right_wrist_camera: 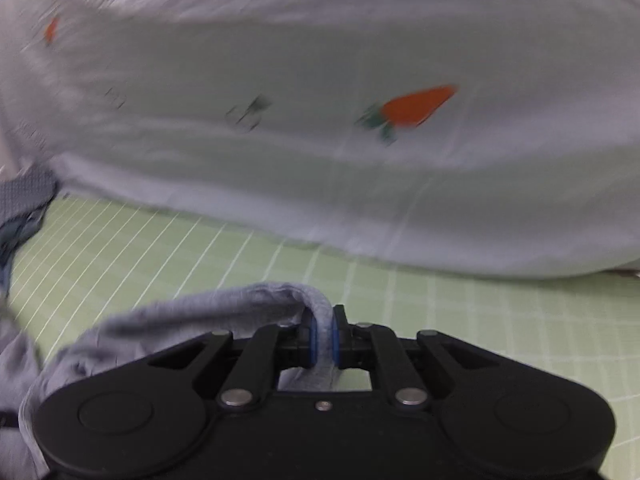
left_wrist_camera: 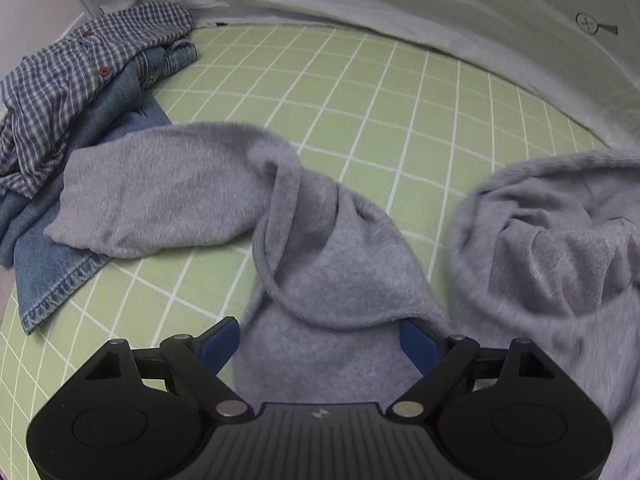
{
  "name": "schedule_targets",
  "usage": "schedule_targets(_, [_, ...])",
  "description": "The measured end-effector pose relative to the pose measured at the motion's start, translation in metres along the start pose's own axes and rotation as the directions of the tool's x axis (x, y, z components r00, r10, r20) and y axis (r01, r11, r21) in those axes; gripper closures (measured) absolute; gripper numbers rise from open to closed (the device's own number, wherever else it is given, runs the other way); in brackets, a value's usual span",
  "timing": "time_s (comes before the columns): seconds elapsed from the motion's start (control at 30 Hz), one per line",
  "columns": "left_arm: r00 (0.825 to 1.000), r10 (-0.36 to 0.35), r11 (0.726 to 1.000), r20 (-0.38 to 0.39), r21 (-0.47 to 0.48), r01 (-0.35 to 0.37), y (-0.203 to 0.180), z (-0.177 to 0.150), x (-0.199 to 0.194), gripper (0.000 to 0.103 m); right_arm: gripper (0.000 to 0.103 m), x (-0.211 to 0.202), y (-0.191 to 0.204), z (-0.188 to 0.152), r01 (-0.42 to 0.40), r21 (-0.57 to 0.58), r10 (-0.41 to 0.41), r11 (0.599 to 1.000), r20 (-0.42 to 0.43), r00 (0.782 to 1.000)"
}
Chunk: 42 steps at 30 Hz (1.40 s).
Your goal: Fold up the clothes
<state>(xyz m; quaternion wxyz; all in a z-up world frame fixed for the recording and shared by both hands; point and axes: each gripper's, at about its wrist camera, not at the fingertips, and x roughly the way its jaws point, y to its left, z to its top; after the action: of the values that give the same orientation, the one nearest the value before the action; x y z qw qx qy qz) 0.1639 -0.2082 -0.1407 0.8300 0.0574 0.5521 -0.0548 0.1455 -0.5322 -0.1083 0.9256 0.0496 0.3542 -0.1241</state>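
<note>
A grey fleece sweatshirt (left_wrist_camera: 340, 264) lies bunched on the green grid mat (left_wrist_camera: 400, 112), one sleeve stretched left. My left gripper (left_wrist_camera: 320, 340) is open, its blue pads (left_wrist_camera: 222, 340) spread on either side of a fold of the grey cloth that lies between them. Part of the sweatshirt is lifted at the right (left_wrist_camera: 560, 248). My right gripper (right_wrist_camera: 324, 338) is shut on a rolled grey edge of the sweatshirt (right_wrist_camera: 224, 308) and holds it above the mat (right_wrist_camera: 480, 320).
A blue checked shirt (left_wrist_camera: 80, 76) and blue denim (left_wrist_camera: 52, 268) are piled at the mat's left. A white sheet (left_wrist_camera: 440, 0) borders the far side; in the right wrist view it (right_wrist_camera: 320, 160) shows a carrot print (right_wrist_camera: 416, 106).
</note>
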Motion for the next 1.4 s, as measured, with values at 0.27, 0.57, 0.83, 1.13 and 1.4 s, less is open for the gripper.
schedule_targets(0.27, [0.999, -0.012, 0.998, 0.05, -0.062, 0.015, 0.005, 0.011, -0.004, 0.015, 0.057, -0.007, -0.058, 0.022, 0.261, 0.122, -0.271, 0.958, 0.079, 0.959])
schedule_targets(0.57, [0.996, -0.063, 0.993, 0.055, -0.097, 0.069, 0.008, 0.012, 0.002, 0.018, 0.034, -0.036, -0.042, -0.064, 0.222, 0.18, -0.201, 0.958, -0.128, 0.971])
schedule_targets(0.83, [0.984, -0.108, 0.977, 0.144, -0.17, 0.132, 0.012, 0.038, 0.002, 0.038, 0.034, -0.062, -0.027, -0.094, 0.201, 0.203, -0.162, 0.958, -0.196, 0.967])
schedule_targets(1.13, [0.991, -0.1, 0.974, 0.094, -0.196, 0.117, 0.013, 0.035, -0.002, 0.069, 0.034, -0.079, -0.017, -0.092, 0.188, 0.204, -0.153, 0.961, -0.178, 0.972])
schedule_targets(1.4, [0.988, -0.096, 0.989, 0.124, -0.1, 0.109, 0.003, 0.007, -0.021, 0.063, 0.034, -0.085, -0.015, -0.104, 0.188, 0.214, -0.142, 0.959, -0.212, 0.967])
